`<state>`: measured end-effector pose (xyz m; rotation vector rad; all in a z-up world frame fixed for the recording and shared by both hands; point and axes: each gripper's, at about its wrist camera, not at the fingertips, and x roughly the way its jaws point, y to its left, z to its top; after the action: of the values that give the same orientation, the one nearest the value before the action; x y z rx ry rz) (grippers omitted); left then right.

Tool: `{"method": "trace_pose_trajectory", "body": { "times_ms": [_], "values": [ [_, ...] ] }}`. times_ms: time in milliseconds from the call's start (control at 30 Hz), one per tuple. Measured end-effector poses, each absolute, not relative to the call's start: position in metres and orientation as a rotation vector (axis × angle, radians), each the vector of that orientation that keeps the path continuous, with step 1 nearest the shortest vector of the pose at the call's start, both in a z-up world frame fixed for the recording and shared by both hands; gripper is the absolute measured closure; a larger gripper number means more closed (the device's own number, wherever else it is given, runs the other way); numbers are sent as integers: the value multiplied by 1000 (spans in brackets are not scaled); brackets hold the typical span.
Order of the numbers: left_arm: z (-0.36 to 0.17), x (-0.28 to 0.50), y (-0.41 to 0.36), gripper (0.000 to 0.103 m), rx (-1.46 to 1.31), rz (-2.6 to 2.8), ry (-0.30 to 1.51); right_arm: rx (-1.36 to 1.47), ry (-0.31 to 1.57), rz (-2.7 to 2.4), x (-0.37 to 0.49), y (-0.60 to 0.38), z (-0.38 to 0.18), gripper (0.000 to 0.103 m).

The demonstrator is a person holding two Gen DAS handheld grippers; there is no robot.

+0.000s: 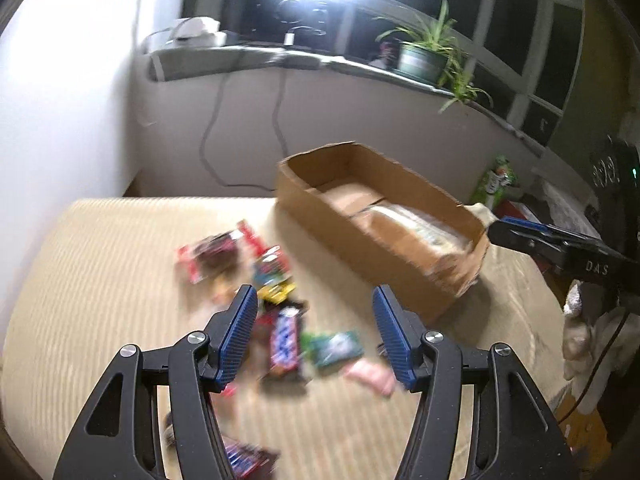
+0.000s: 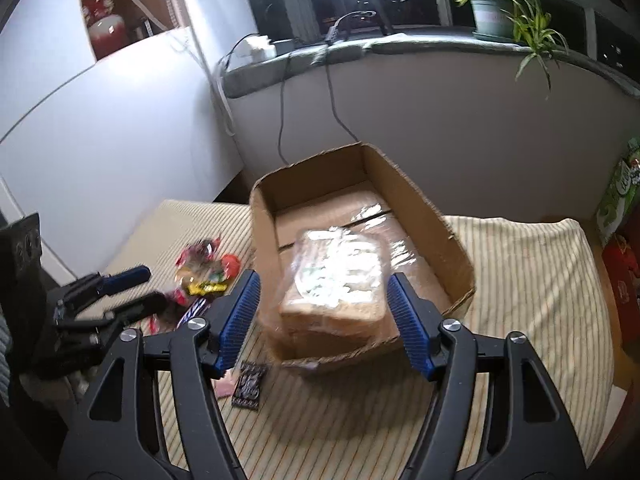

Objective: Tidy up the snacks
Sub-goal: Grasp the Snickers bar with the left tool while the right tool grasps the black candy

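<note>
A cardboard box (image 1: 404, 264) (image 2: 460, 240) stands on the striped cloth with a wrapped loaf of sliced bread (image 2: 336, 280) (image 1: 416, 224) lying inside. My right gripper (image 2: 322, 312) is open above the box's near end, its jaws wide on either side of the bread and apart from it. My left gripper (image 1: 314, 320) is open and empty above a pile of small snack packs (image 1: 240, 256), with a dark chocolate bar (image 1: 285, 340), a green pack (image 1: 334, 346) and a pink pack (image 1: 370, 376) below it. The pile also shows in the right wrist view (image 2: 202, 268).
A dark snack pack (image 2: 250, 384) lies in front of the box, another (image 1: 248, 458) near the cloth's front edge. A windowsill with a potted plant (image 1: 426, 56) and cables runs behind. Green and red packages (image 2: 620, 208) stand at the right. A white wall is on the left.
</note>
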<state>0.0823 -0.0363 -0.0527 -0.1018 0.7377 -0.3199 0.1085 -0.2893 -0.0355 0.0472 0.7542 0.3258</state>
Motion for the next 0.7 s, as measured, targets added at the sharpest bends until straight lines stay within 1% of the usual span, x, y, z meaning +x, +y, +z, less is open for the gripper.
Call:
{"method": "trace_pose_trajectory", "body": {
  "times_ms": [133,300,367,433,467,567,667,700],
  "values": [
    [-59,65,-6,44,-135,-261,745,6,772,348,96,-275,-43,25],
    [-68,48,26,50,-179,-213,761,-16,775,416,81,-260,-47,25],
    [-71,43,34,54,-198,-201,770,-41,779,434,75,-251,-50,25],
    [-75,36,41,56,-217,-195,782,-51,789,449,70,-245,-53,25],
    [-77,33,43,56,-225,-193,788,-56,798,460,67,-241,-56,27],
    [-84,22,45,56,-249,-199,809,-74,831,469,61,-232,-67,39],
    [-96,14,41,56,-263,-208,845,-81,863,457,58,-227,-81,43],
    [-100,12,40,56,-265,-207,854,-79,879,455,58,-226,-87,48]
  ]
}}
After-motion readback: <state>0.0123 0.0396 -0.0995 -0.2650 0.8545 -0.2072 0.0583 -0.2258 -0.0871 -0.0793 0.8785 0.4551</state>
